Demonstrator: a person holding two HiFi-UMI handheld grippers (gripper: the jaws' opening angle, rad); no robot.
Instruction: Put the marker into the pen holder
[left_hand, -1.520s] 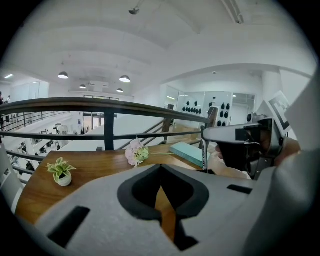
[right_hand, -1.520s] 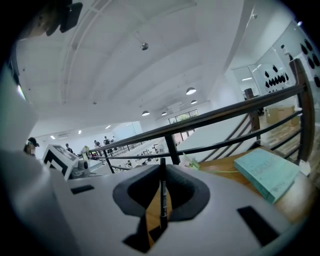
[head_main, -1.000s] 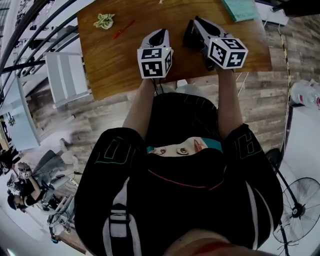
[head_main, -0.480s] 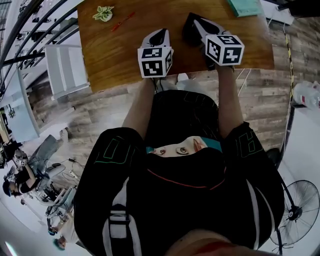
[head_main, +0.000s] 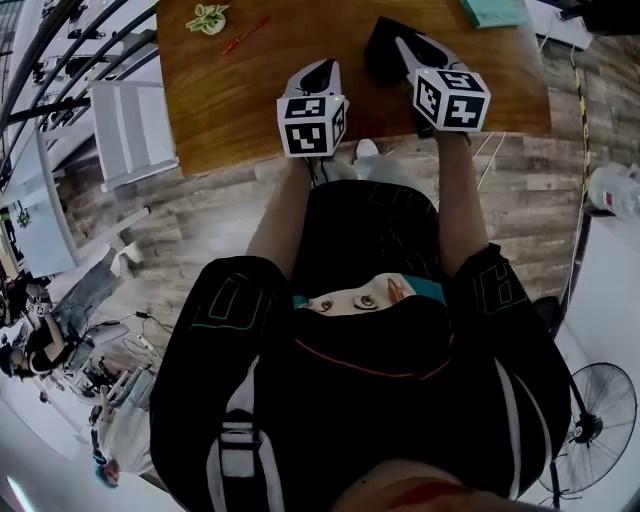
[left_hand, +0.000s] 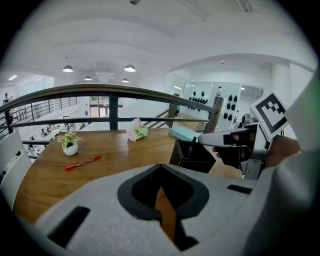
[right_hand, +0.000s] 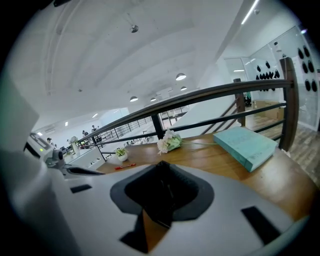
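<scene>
The red marker (head_main: 245, 35) lies on the wooden table (head_main: 230, 110) at the far left, beside a small potted plant (head_main: 207, 17); it also shows in the left gripper view as the marker (left_hand: 82, 162). The black pen holder (head_main: 383, 50) stands right of the table's middle. My right gripper (head_main: 403, 45) hovers with its tip over the holder, jaws shut and empty. My left gripper (head_main: 320, 70) hangs near the front edge, shut and empty, well short of the marker. The holder (left_hand: 196, 155) is partly hidden behind the right gripper (left_hand: 235, 142).
A teal book (head_main: 490, 10) lies at the table's far right corner, and a flower sprig (left_hand: 136, 131) rests at the back by the railing (left_hand: 110, 92). The table's front edge sits just under my hands. A white chair (head_main: 130, 140) stands off the left side.
The right gripper has edged slightly forward over the pen holder. The left gripper has hardly moved. The marker lies where it was.
</scene>
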